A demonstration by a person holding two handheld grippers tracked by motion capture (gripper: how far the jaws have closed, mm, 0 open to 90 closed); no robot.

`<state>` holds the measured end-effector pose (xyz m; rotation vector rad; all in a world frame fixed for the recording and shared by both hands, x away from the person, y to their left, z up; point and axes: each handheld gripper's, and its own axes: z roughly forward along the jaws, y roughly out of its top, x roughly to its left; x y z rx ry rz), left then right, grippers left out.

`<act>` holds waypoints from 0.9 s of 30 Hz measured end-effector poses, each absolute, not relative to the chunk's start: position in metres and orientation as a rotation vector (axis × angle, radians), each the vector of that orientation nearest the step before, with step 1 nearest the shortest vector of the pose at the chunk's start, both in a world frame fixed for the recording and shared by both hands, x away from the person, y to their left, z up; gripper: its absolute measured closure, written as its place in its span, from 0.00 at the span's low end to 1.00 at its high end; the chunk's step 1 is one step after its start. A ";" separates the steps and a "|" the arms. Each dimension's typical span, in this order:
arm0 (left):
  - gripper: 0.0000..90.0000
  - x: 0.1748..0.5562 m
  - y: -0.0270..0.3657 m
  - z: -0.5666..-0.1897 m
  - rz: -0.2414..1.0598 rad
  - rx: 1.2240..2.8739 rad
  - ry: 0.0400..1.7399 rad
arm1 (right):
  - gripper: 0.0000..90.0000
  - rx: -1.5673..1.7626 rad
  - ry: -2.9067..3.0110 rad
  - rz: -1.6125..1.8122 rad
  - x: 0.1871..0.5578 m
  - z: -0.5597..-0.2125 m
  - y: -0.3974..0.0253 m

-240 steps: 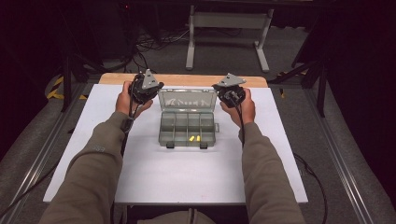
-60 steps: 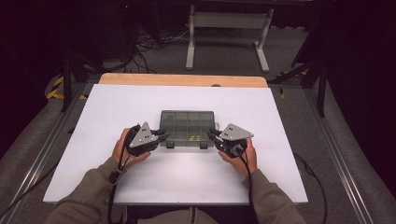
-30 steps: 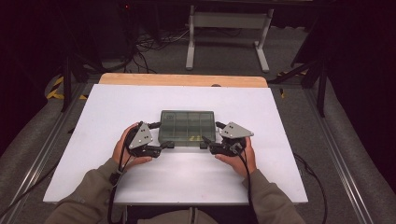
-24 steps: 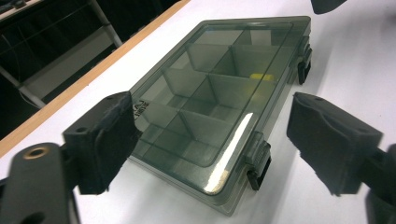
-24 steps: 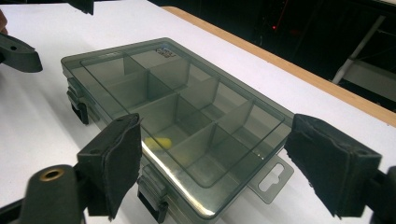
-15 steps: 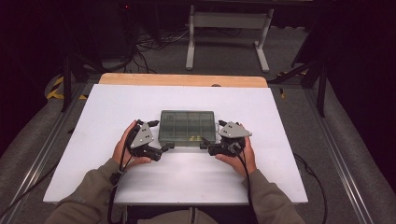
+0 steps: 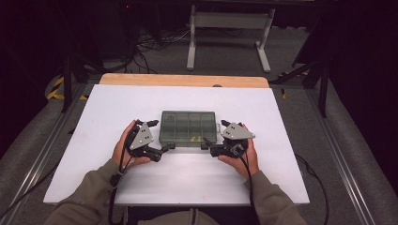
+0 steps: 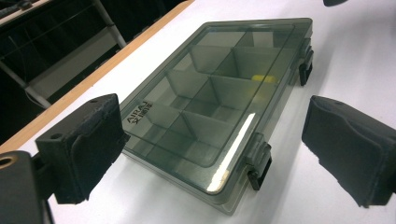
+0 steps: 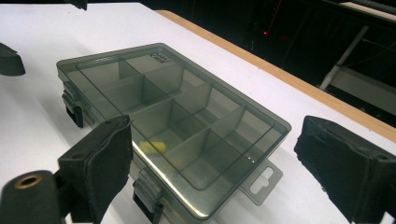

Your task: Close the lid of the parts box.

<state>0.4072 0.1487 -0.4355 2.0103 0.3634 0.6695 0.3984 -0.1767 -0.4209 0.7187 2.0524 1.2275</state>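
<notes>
High view: smoky-grey compartment box (image 7: 188, 128), lid shut, yellow bit inside; left gripper (image 7: 165, 148) and right gripper (image 7: 207, 146) both spread at its front corners.

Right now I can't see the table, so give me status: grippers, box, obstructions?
Left gripper open, right gripper open, flanking box front corners. Organizer box lid shut. Nothing in the way.

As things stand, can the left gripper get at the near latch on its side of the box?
Probably yes: the left gripper is open, and the latch sits unobstructed just ahead between its jaws.
</notes>
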 end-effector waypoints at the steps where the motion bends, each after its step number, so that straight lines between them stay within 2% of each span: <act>1: 0.07 0.406 0.149 -0.435 0.674 2.015 0.360 | 0.13 0.717 2.050 1.225 0.397 -0.420 -0.177; 27: 0.08 0.375 0.163 -0.421 0.728 1.994 0.310 | 0.13 0.627 2.048 1.170 0.367 -0.410 -0.182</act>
